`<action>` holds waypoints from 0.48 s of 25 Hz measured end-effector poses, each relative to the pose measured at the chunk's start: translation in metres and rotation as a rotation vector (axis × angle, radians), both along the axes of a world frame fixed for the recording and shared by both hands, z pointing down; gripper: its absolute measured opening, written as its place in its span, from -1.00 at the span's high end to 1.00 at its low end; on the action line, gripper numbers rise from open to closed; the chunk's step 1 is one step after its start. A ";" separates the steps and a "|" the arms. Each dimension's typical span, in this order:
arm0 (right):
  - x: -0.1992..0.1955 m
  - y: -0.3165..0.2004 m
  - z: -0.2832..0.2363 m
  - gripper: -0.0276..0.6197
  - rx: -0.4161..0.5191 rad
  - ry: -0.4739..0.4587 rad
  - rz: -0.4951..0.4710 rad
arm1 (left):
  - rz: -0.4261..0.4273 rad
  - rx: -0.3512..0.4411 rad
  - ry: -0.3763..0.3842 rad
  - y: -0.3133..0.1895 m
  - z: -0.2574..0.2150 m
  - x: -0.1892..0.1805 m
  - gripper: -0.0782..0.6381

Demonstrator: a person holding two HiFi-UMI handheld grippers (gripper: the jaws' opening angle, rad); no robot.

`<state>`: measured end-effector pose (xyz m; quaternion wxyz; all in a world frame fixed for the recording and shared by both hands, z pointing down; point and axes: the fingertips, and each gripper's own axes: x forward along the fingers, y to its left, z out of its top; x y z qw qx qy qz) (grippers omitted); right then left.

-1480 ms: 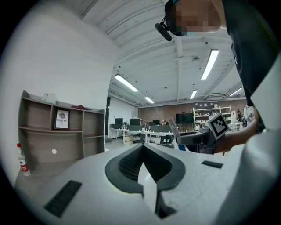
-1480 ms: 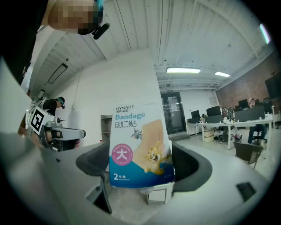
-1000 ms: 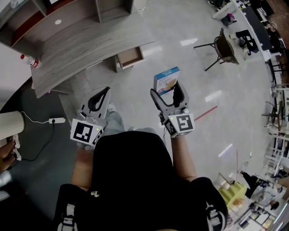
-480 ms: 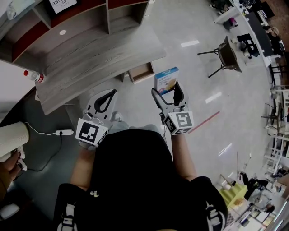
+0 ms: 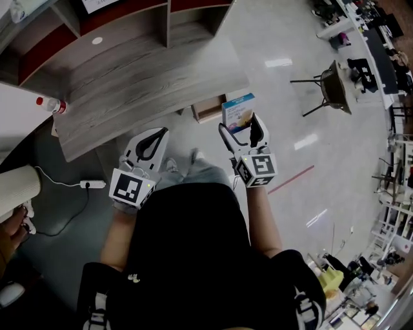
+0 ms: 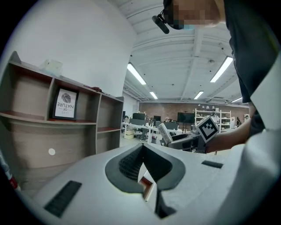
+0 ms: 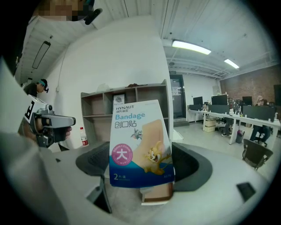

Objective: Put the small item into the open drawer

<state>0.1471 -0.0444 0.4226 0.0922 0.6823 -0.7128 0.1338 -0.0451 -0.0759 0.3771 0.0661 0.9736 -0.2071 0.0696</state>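
Note:
A blue and white bandage box (image 5: 237,113) stands upright between the jaws of my right gripper (image 5: 240,127), which is shut on it. In the right gripper view the box (image 7: 140,140) fills the middle, hiding the fingertips of the right gripper (image 7: 142,154). The open drawer (image 5: 208,107), wooden and shallow, juts from under the grey desk (image 5: 142,74), just beyond the box. My left gripper (image 5: 153,134) hangs at the left, shut and empty, with its tips meeting (image 6: 143,146). A strip of the drawer (image 6: 148,184) shows below them.
A shelf unit (image 5: 129,19) stands on the desk's far side. A red-capped bottle (image 5: 51,103) is on the desk's left end. A power strip with cable (image 5: 90,185) lies on the dark floor. A chair (image 5: 332,84) stands at the right.
The desk and its open drawer have come nearer to both grippers. The right gripper still carries the box; the left stays shut.

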 end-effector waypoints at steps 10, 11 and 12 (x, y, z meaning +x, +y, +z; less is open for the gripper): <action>0.029 -0.022 0.066 -0.47 -0.143 0.002 -0.110 | -0.116 -0.054 -0.045 -0.009 0.015 0.021 0.78; 0.030 -0.023 0.076 -0.47 -0.162 0.002 -0.124 | -0.129 -0.064 -0.054 -0.009 0.019 0.021 0.78; 0.031 -0.024 0.086 -0.47 -0.183 0.002 -0.137 | -0.142 -0.074 -0.064 -0.008 0.023 0.020 0.78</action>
